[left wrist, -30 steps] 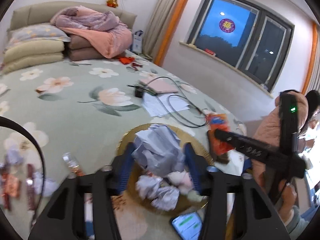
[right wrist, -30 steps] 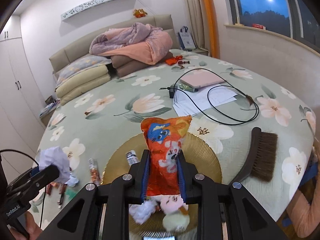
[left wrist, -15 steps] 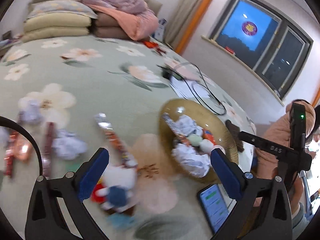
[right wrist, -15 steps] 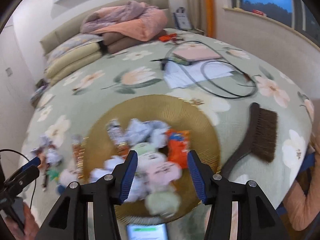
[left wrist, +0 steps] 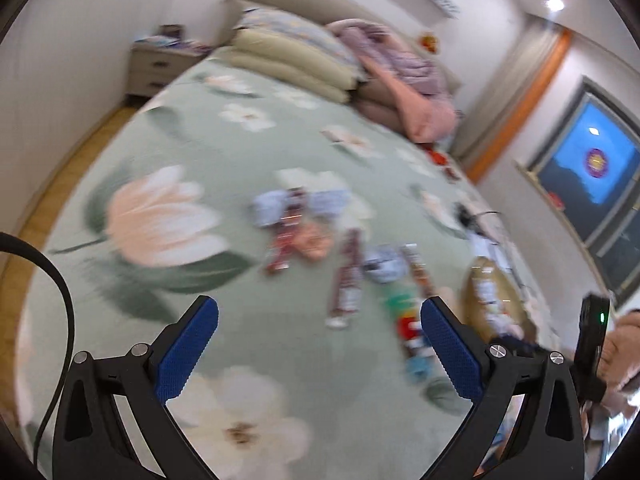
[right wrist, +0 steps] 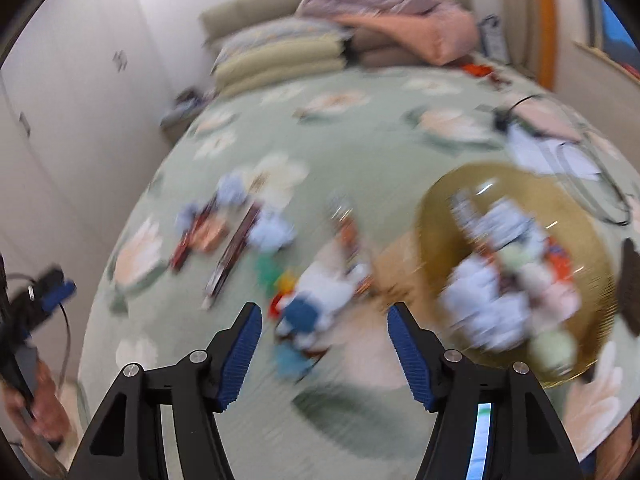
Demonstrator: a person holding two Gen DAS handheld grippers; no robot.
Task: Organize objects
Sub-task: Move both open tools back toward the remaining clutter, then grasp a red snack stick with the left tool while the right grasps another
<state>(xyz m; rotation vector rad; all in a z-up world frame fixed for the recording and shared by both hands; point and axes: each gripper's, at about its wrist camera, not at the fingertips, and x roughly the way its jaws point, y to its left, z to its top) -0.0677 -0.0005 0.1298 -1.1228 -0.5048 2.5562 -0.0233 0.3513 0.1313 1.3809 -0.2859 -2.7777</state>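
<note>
Both views are motion-blurred. My left gripper [left wrist: 320, 320] is open and empty above the green floral bedspread [left wrist: 168, 152], short of a scatter of snack wrappers [left wrist: 346, 280] and crumpled tissues [left wrist: 384, 266]. My right gripper [right wrist: 324, 330] is open and empty, just short of a white and blue plush toy [right wrist: 316, 300]. A gold round tray [right wrist: 480, 184] at the right holds crumpled tissues [right wrist: 476, 300], an orange snack bag [right wrist: 560, 256] and other small items. More wrappers [right wrist: 232, 252] lie at the left. The tray's edge also shows in the left wrist view [left wrist: 472, 280].
Pillows [right wrist: 280, 60] and a pink quilt [right wrist: 400, 24] are piled at the headboard. Papers and a black cable [right wrist: 568, 156] lie past the tray. A dark brush [right wrist: 630, 280] lies right of the tray. A phone [right wrist: 482, 436] lies near my right gripper. A nightstand [left wrist: 160, 64] stands left of the bed.
Both grippers let go of what they held, a tissue ball and the orange snack bag, over the tray. Both then swung left toward the loose items on the bedspread.
</note>
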